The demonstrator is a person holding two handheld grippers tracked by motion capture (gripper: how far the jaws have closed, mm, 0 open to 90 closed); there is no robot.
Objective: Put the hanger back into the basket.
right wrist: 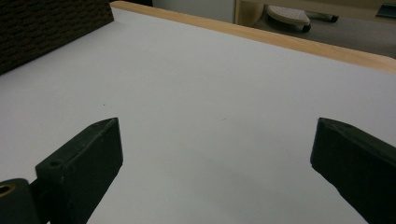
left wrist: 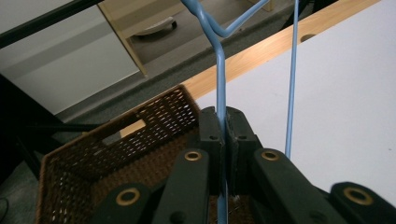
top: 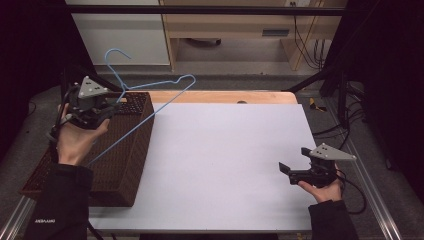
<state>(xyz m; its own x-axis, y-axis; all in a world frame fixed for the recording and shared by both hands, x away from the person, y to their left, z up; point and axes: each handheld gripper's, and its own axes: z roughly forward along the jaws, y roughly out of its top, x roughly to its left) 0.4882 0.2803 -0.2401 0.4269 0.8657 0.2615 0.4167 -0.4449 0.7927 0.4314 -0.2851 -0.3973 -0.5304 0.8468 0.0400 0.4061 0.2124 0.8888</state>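
Hanger (top: pixel 150 92) of thin blue wire is being held in the air above the far left corner of the table (top: pixel 225 165), over the brown woven basket (top: pixel 122 165) that is sitting along the left edge of the white surface. The left gripper (top: pixel 102 111) is clenching the wire: in the left gripper view its two black jaws are pressing together on one straight blue strand (left wrist: pixel 221 84), and this strand is running up from between them to the twisted neck of the hanger at the top of the picture. A second blue strand (left wrist: pixel 292 79) is passing just beside the jaws on their right side, apart from them. In the high view the hook of the hanger is pointing up and to the far left, beyond the far edge of the table, and one long side of the wire is sloping down across the basket toward the near left corner. The person's left hand (top: pixel 75 140) is carrying this gripper above the far end of the basket. The right gripper (top: pixel 292 170) is staying near the right edge of the table, closer to the near right corner, in the person's right hand (top: pixel 325 190). Its jaws are standing wide apart with only bare white surface between them, so it is released and grasping nothing. The two grippers are well apart from each other
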